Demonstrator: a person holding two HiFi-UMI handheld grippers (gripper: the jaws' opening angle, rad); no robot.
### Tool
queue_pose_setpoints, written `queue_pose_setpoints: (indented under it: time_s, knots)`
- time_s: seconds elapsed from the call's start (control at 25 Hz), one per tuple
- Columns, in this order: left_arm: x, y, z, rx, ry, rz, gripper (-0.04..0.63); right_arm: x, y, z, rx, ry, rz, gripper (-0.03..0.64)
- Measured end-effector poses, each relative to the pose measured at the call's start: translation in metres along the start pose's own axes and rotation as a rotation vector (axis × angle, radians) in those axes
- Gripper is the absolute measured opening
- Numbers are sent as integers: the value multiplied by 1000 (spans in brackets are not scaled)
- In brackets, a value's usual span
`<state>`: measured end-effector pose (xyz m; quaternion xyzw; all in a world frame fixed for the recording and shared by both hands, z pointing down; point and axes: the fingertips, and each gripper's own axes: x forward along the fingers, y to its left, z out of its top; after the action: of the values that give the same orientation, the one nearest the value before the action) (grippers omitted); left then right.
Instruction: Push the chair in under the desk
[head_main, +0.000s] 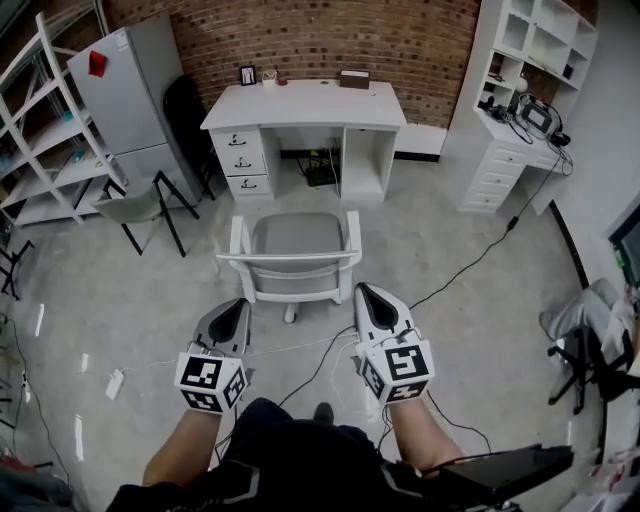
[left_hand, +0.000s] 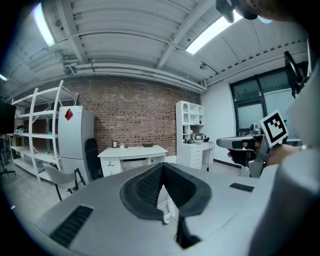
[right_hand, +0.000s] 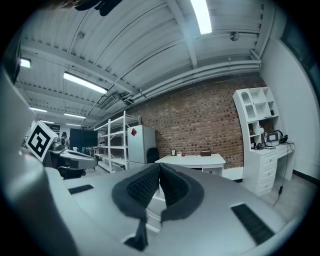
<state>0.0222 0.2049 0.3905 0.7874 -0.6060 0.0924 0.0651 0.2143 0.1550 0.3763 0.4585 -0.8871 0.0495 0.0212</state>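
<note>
Black cable (head_main: 470, 262) beside grey chair (head_main: 297, 238)

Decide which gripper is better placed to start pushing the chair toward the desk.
Right, narrowly: the right gripper, shut, sits nearer the chair back than the left gripper, also shut. Both face the desk.

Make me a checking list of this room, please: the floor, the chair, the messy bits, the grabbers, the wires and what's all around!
Surface: grey floor, glossy.
Job's things: grey chair stands out in front of the white desk, facing it, not yet under it.
Clutter: picture frame and brown box on the desk top.
Grippers: left gripper and right gripper, jaws shut, nothing held, just behind the chair's back; touching or not is unclear.
Cables: black cable snakes over the floor toward the white cabinet; power strip lies at left.
Surroundings: brick wall, fridge, shelving, spare chair.
</note>
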Motion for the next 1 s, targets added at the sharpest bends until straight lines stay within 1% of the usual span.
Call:
queue_pose_setpoints:
  time_s: [0.2,0.28,0.36,0.44,0.52,0.64,0.8,0.92,1.0]
  knots:
    - [12,7,6,31,2,10,8,17,-6,-1,-16,0,12,8]
    - [20,10,5,40,15,-4,8,25,-7,0,-28,5,22,9]
    - [28,11,4,31,24,-31,8,31,-9,1,-38,2,22,9]
    - [39,13,5,27,13,-45,8,38,-17,1,-41,1,5,9]
    - [52,19,8,39,-4,-44,8,48,-24,3,-42,5,-6,9]
    - [69,32,9,53,-14,-43,8,67,-21,7,-60,3,2,9]
    - [91,53,10,38,-21,-64,8,97,-20,12,-105,24,4,9]
    - [108,70,5,30,6,-103,8,120,-20,10,-113,39,4,9]
    - [119,82,2,40,19,-119,8,135,-19,7,-123,46,6,9]
